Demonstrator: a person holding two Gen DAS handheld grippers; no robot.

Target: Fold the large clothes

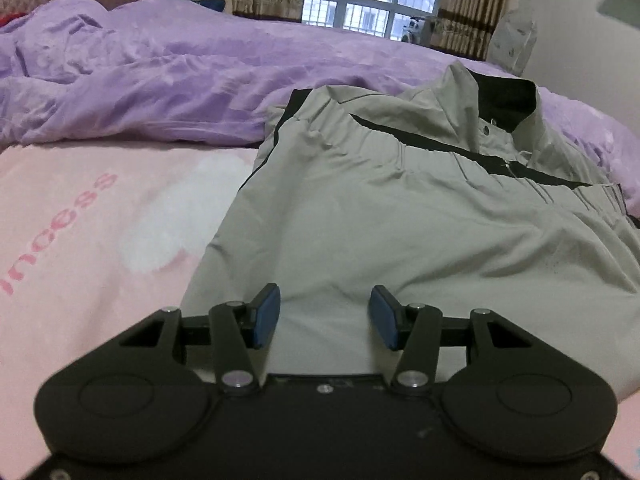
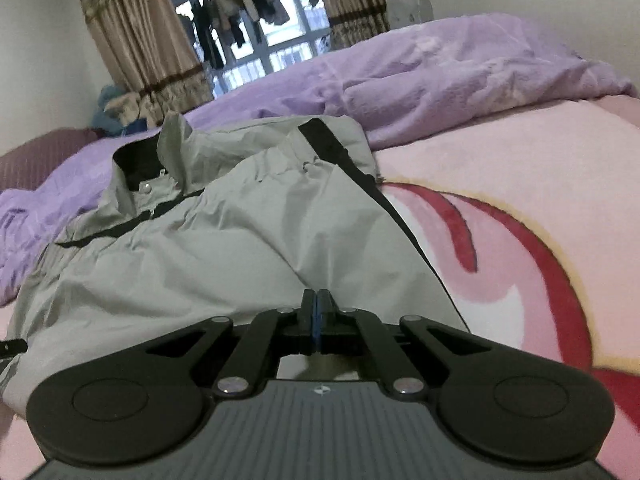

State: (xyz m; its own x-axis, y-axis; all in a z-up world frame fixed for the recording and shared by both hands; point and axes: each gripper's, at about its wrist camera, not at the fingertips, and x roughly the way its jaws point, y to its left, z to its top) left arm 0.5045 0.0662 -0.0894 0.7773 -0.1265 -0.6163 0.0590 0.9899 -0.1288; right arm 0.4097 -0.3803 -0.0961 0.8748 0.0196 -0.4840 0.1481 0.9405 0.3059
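- The left gripper (image 1: 324, 316) has its jaws spread, with nothing pinched between the blue pads (image 1: 266, 314); the right gripper (image 2: 317, 312) has its jaws pressed together, and whether any cloth is caught between them cannot be told.
- A pink blanket (image 1: 88, 232) with lettering covers the near part of the bed; a rumpled purple quilt (image 1: 160, 76) lies behind it.
- The grey jacket (image 1: 400, 216), with black trim and a raised collar, lies partly folded and creased on the blanket, its collar end against the quilt.
- Its near hem lies just beyond both sets of jaws.
- Brown curtains (image 2: 132, 40) frame a window behind.
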